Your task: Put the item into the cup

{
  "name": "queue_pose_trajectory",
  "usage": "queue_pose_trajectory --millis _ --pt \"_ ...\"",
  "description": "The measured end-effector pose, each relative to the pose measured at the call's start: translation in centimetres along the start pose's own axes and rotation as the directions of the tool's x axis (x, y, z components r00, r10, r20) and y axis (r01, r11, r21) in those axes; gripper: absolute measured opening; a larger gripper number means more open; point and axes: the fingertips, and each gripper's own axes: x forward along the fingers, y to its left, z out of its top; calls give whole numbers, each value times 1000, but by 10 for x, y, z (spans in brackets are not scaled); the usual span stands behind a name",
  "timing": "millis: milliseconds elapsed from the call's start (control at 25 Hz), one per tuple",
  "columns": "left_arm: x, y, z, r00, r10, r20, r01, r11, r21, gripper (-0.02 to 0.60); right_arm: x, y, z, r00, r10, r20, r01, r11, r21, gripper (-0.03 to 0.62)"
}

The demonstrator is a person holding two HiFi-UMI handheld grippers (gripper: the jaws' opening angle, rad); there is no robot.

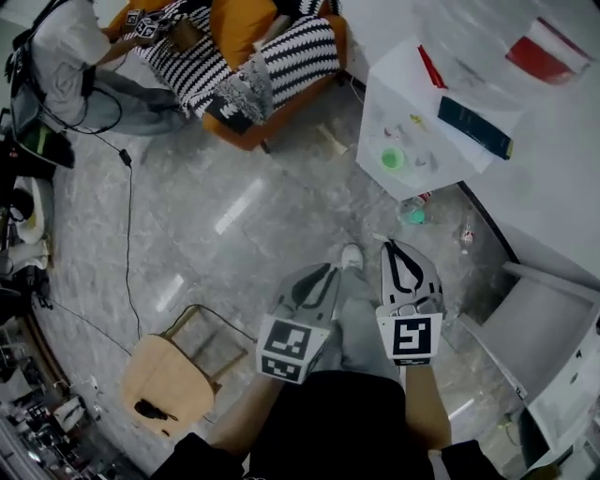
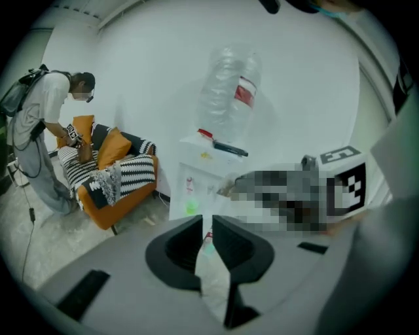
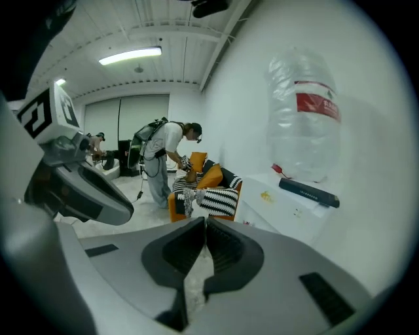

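The person's grey trouser legs and one pale shoe (image 1: 352, 255) stand on the grey marble floor (image 1: 234, 234), with both tools held low in front of them. The left hand-held gripper (image 1: 325, 273) has its jaws drawn almost together, leaving only a thin slit. Nothing is pinched in it, and only floor and a far-off bit of green show through. Just beside it, the right hand-held gripper (image 1: 395, 247) has its jaws pressed together at the tips and is likewise empty.

To the person's left a light wooden chair (image 1: 169, 375) stands on the floor, and a thin black cable (image 1: 129, 216) trails past it. Ahead and to the right, a small bottle with a green cap (image 1: 412, 213) sits on the floor at the foot of a white worktop (image 1: 403, 94).

A small green round thing (image 1: 392, 159), possibly the cup, shows against the white worktop, well apart from both grippers. I cannot tell whether it sits on the top or on the front face. Further back on the worktop lie a dark blue flat bar (image 1: 476, 127) and a slim red piece (image 1: 431, 67), with a large clear bottle with a red label (image 1: 539, 52) behind them.

Farthest off, an orange sofa (image 1: 239, 28) carries a black-and-white striped blanket (image 1: 295, 52), and another person (image 1: 66, 47) bends over it.
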Motion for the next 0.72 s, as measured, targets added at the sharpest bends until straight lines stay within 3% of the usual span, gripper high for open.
queue_pose_trajectory --millis 160,360,520,720 --pt "64 12 -3 999 -47 -9 47 999 17 48 48 -20 -36 999 -21 -43 21 1000 -1 19" --pt "142 47 -26 999 -35 -19 34 998 -46 48 107 -45 -89 994 -42 -99 40 999 -18 19" --pt "191 60 -43 999 -46 -18 45 997 -65 48 138 -58 -127 982 -80 -174 54 987 -154 20" --pt "231 69 -52 999 -49 -1 49 994 -103 48 167 -67 -139 972 -158 -174 98 947 -307 19"
